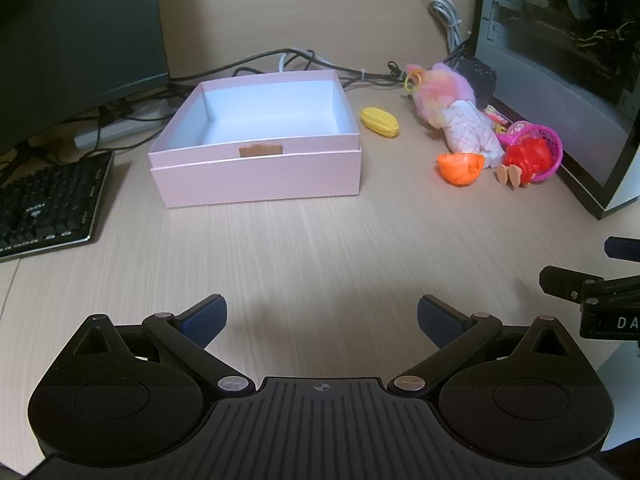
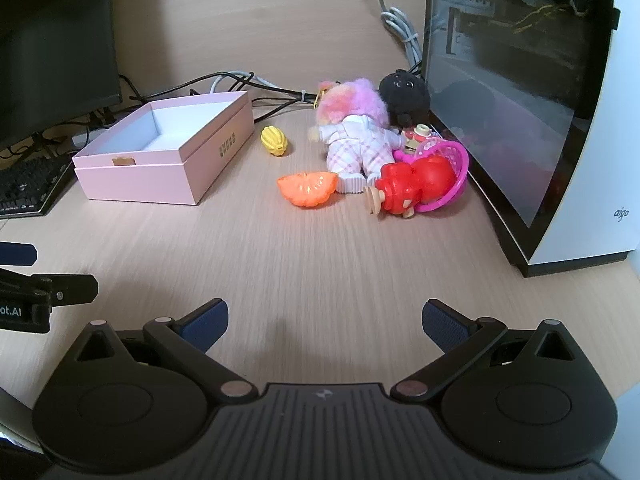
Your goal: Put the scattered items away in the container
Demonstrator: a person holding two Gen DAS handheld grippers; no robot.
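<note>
An open pink box (image 1: 256, 176) (image 2: 160, 176) with a white, empty inside sits on the wooden desk. To its right lie a yellow toy corn (image 1: 380, 122) (image 2: 275, 141), an orange toy half (image 1: 458, 168) (image 2: 308, 189), a doll with pink fluffy hair (image 1: 460, 114) (image 2: 356, 136), a red figure (image 1: 526, 158) (image 2: 416, 186) inside a magenta basket (image 1: 550, 140) (image 2: 454, 160), and a black plush (image 2: 404, 94). My left gripper (image 1: 318, 316) is open over bare desk in front of the box. My right gripper (image 2: 324, 320) is open, well short of the toys.
A black keyboard (image 1: 48, 204) (image 2: 28, 190) and a dark monitor (image 1: 76, 36) stand left of the box. A computer tower with a glass side (image 1: 560, 60) (image 2: 532, 100) walls off the right. Cables (image 1: 304, 64) run behind the box.
</note>
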